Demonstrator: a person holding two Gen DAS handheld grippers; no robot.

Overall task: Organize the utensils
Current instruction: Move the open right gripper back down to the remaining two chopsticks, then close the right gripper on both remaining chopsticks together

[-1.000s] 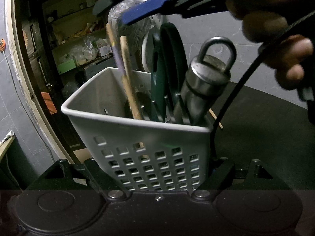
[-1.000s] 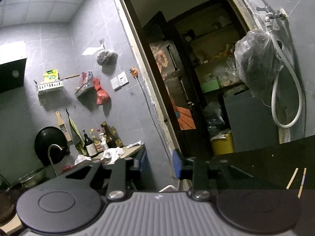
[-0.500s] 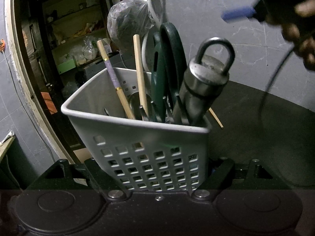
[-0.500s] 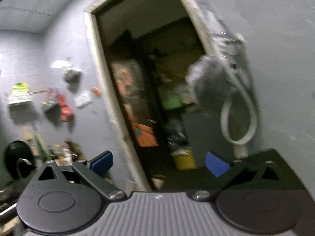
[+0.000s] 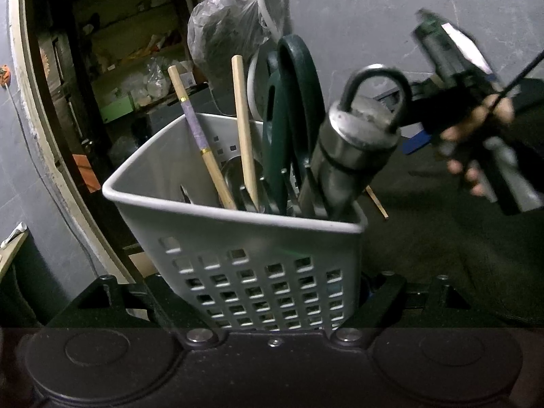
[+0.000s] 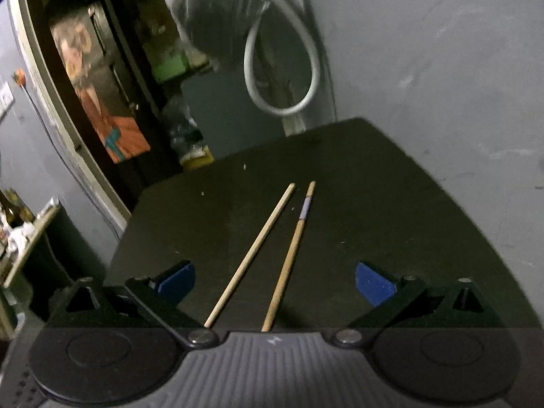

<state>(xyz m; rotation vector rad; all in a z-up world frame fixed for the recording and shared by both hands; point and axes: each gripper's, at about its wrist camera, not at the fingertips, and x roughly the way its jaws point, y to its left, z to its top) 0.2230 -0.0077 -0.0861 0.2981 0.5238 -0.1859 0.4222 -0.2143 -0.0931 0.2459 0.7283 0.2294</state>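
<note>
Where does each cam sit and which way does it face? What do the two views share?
Left wrist: on the left gripper, looking forward and slightly down at the white basket between its opening jaws; the person's hand with the right gripper shows at right.
Right wrist: on the right gripper, angled down at two chopsticks lying on the dark table, jaws wide open around them; no hand shows.
Shared: doorway, hanging plastic bag, white hose, dark table.

White perforated basket (image 5: 258,272), dark green scissors (image 5: 295,108), purple-banded wooden chopstick (image 6: 289,258), blue-padded claw (image 6: 273,280).
</note>
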